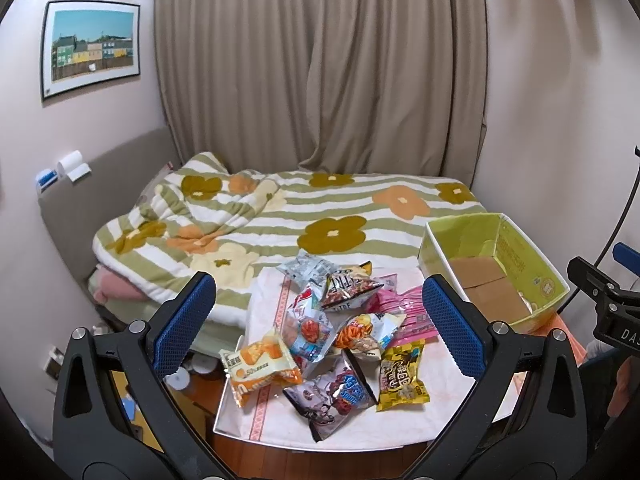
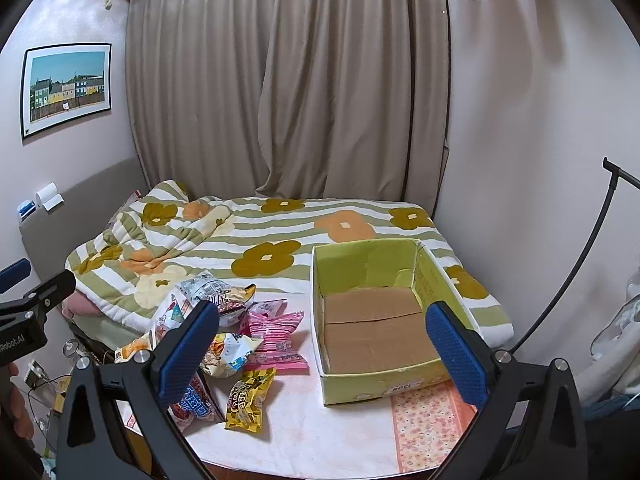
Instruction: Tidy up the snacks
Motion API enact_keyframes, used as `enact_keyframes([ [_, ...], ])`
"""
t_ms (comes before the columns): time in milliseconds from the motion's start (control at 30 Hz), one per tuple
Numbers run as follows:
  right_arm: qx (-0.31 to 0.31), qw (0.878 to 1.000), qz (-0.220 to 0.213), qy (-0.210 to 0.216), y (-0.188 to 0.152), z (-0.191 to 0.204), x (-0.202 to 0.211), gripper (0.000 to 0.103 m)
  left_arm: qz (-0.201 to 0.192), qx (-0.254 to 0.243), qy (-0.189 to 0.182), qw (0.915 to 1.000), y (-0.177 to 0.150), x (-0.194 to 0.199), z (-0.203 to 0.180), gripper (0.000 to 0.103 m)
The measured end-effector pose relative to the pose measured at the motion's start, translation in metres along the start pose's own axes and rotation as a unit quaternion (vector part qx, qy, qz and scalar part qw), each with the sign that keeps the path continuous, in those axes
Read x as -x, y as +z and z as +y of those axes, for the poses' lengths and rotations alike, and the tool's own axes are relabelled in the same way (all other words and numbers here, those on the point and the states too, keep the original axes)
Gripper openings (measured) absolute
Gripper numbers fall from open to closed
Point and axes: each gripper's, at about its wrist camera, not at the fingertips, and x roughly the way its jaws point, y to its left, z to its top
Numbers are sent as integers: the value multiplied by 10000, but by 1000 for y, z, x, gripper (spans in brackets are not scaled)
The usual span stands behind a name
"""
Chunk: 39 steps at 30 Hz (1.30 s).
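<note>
The left gripper [image 1: 320, 320] and right gripper [image 2: 323, 344] are hovering above a white table [image 2: 320, 432], jaws spread wide, holding nothing. A pile of snack packets [image 1: 340, 332] is lying on it — one yellow [image 2: 250, 398], one orange [image 1: 264, 368], pink ones overlapping, uncountable — just left of one empty green cardboard box [image 2: 380, 384]. Beyond, a flowered blanket [image 1: 300, 208] is covering the bed — beige curtains [image 1: 320, 64] are hanging behind, one framed picture [image 1: 91, 46] on the wall.
</note>
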Motion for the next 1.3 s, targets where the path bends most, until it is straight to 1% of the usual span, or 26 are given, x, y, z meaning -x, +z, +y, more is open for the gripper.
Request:
enact_keyframes([
  [433, 14, 10000, 25, 0, -7, 7, 1, 103, 63, 5, -22, 10000, -1, -2, 1, 103],
  [1300, -4, 10000, 30, 0, -7, 7, 0, 103, 72, 1, -12, 10000, -2, -2, 2, 103],
])
